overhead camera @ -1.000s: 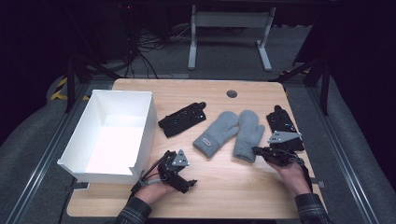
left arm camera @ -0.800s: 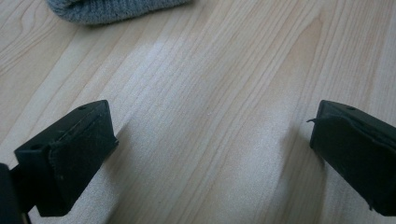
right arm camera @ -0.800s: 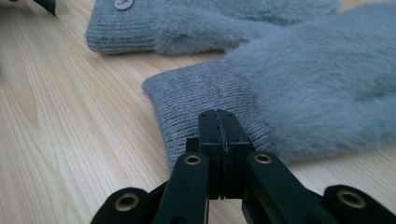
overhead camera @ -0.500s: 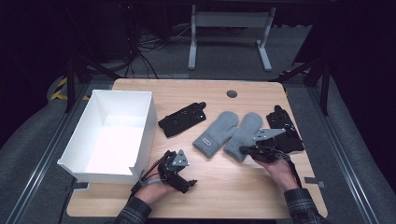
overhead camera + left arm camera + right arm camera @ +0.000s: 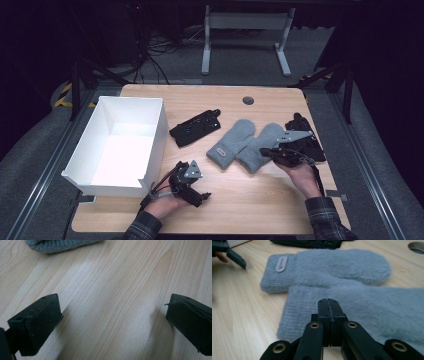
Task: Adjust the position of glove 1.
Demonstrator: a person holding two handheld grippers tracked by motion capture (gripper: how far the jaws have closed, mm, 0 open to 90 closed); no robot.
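Observation:
Two grey mittens lie side by side mid-table, the left mitten [image 5: 230,143] [image 5: 324,265] and the right mitten [image 5: 268,137] [image 5: 372,305]. My right gripper [image 5: 262,150] [image 5: 328,301] is shut with nothing between its jaws, its tip just over the right mitten's cuff. My left gripper [image 5: 199,184] [image 5: 112,312] rests open on bare wood near the front edge, a little short of the left mitten's cuff [image 5: 57,245]. It holds nothing.
A white open box [image 5: 152,137] stands at the table's left. One black glove [image 5: 196,127] [image 5: 309,242] lies between box and mittens; another black glove [image 5: 299,124] lies at the right edge beside my right hand. A cable hole [image 5: 248,100] sits at the back.
My right gripper has moved left from the table's right edge over the right mitten to its cuff. The left gripper has stayed put.

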